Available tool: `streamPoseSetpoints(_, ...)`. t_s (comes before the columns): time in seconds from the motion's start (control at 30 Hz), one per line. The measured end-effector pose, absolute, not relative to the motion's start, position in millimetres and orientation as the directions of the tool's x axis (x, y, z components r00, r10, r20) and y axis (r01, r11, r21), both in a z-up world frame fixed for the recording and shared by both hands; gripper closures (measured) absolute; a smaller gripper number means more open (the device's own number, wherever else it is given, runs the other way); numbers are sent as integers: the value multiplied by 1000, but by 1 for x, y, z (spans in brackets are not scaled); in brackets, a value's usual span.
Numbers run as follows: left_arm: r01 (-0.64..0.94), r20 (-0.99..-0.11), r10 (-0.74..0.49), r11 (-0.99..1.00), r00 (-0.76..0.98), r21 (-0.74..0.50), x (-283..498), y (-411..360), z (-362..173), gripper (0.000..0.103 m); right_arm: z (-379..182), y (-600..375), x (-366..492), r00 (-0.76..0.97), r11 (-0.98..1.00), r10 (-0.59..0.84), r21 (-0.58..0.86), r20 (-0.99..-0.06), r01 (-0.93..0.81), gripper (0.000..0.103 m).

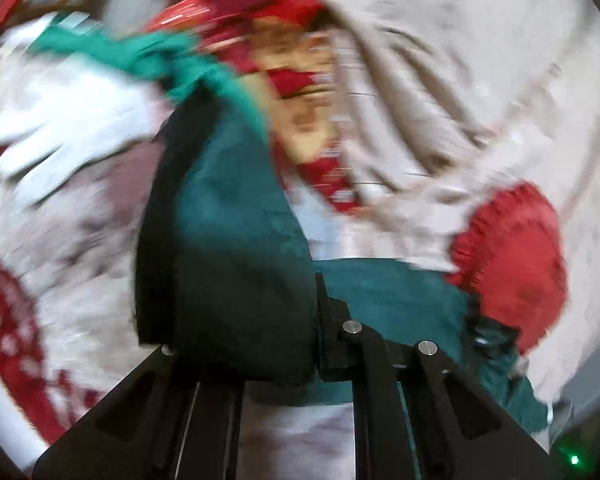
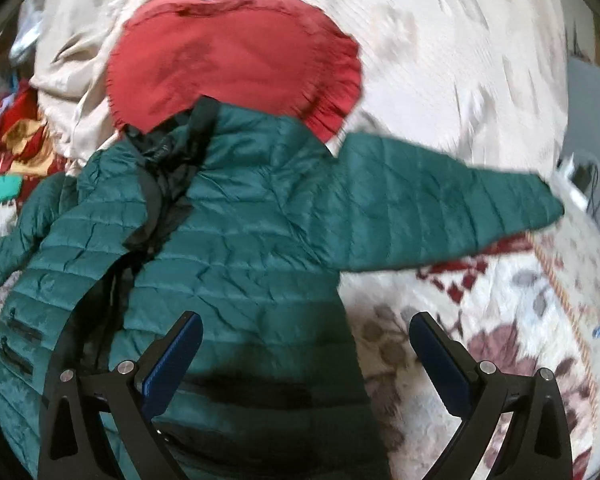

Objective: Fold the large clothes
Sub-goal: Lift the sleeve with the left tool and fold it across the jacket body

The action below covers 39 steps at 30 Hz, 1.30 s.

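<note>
A dark green quilted jacket (image 2: 240,240) lies spread on a bed, front up, collar away from me, one sleeve (image 2: 440,208) stretched out to the right. My right gripper (image 2: 306,320) hovers open over the jacket's lower right edge, its blue pads (image 2: 172,360) wide apart with nothing pinched. The left wrist view is blurred. There my left gripper (image 1: 300,300) is shut on a bulging fold of the green jacket (image 1: 236,240), which covers its left finger. Which part of the jacket it holds I cannot tell.
A round red cushion (image 2: 236,56) lies just behind the collar on a crumpled beige sheet (image 2: 440,60). A floral bedspread (image 2: 500,320) runs under the jacket. Red and yellow patterned cloth (image 2: 12,136) is piled at the left. White cables (image 2: 572,176) lie past the bed's right edge.
</note>
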<state>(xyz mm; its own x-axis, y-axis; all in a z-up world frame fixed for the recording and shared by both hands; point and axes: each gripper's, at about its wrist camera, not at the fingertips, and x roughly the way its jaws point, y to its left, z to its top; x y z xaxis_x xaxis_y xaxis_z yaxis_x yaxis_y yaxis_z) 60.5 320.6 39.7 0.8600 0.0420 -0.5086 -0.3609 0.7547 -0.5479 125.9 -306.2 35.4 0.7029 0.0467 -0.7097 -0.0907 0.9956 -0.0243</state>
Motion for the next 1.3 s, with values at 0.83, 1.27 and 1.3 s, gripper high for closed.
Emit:
streamPoseSetpoints(0.83, 206, -534, -590, 765, 606, -611, 257, -114, 8, 94, 7, -425, 120, 613, 994, -78, -13, -786, 110, 1)
streamPoseSetpoints(1.27, 176, -543, -677, 692, 497, -701, 229, -79, -1, 50, 12, -440, 131, 610, 982, -123, -5, -783, 191, 0)
streamPoseSetpoints(1.3, 176, -532, -675, 688, 511, -704, 224, -68, 4, 47, 14, -438, 131, 615, 981, -119, 3, -780, 193, 0)
